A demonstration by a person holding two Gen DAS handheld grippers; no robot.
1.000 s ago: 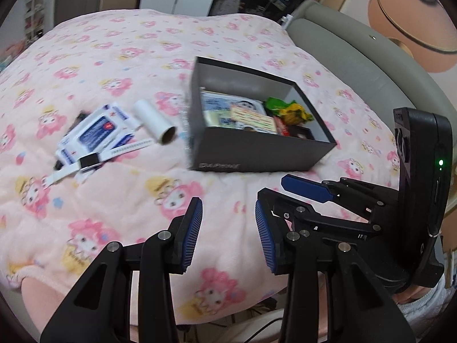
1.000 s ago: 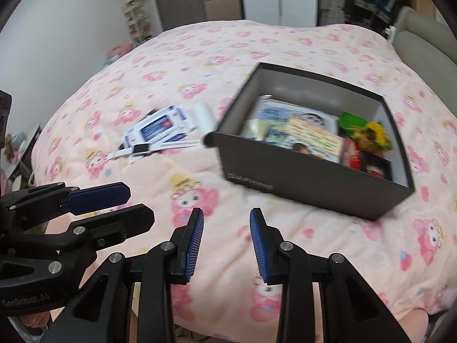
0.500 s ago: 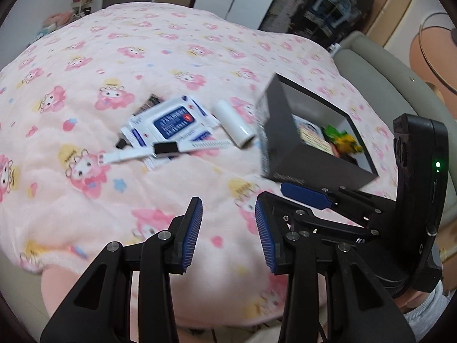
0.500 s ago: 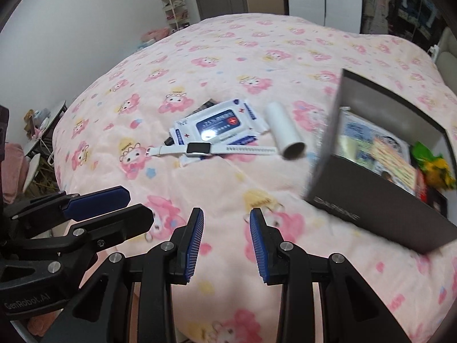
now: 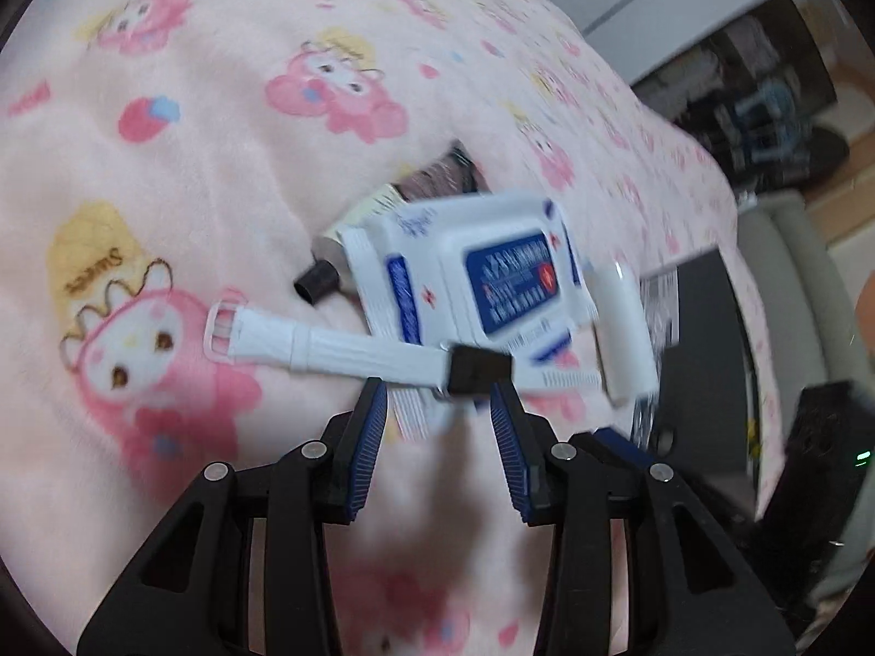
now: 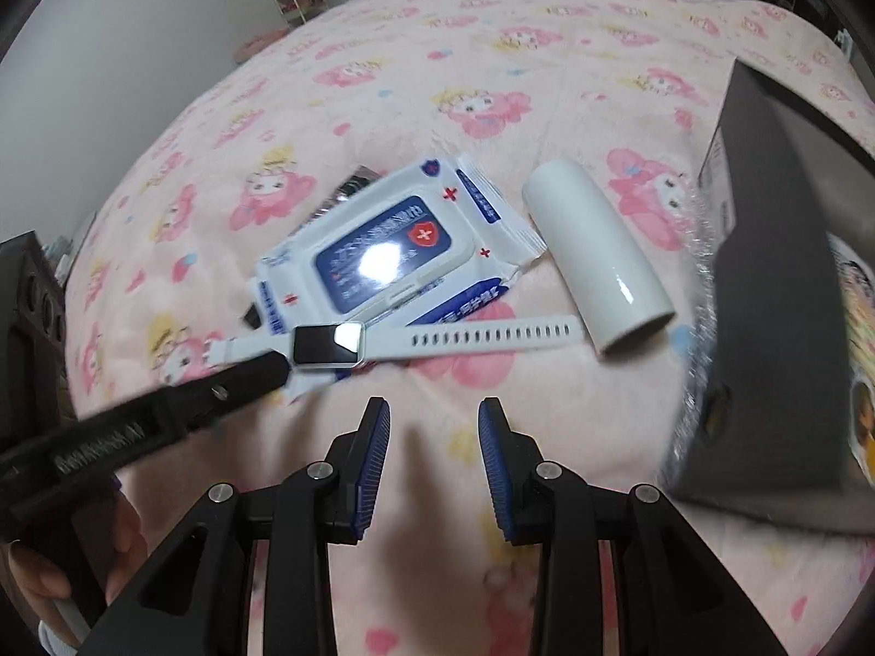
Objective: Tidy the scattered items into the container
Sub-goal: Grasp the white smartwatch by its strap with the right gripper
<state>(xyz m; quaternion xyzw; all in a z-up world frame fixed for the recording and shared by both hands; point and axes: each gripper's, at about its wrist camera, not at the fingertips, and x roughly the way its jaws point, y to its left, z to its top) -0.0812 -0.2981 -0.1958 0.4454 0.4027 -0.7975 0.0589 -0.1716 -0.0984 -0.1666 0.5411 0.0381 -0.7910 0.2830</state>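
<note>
A white smartwatch [image 5: 383,352] [image 6: 350,344] lies on the pink blanket, across a blue-and-white wet-wipe pack [image 5: 492,273] [image 6: 383,257]. A white cylinder [image 6: 596,262] [image 5: 623,328] lies to the right of the pack. A tube with a black cap [image 5: 322,279] sticks out from under the pack. The dark grey box [image 6: 776,328] [image 5: 705,361] stands at the right with items inside. My left gripper [image 5: 437,399] is open, its fingertips at the watch face. My right gripper [image 6: 435,421] is open and empty, just short of the watch strap.
The pink cartoon-print blanket [image 6: 492,82] covers the whole bed. The left gripper's black finger [image 6: 164,415] reaches in from the left in the right wrist view. A white wall and shelves lie beyond the bed's far edge.
Both grippers have swung left from the box and moved down close to the watch and wipe pack. The left gripper's fingertips have reached the watch. Both stay open.
</note>
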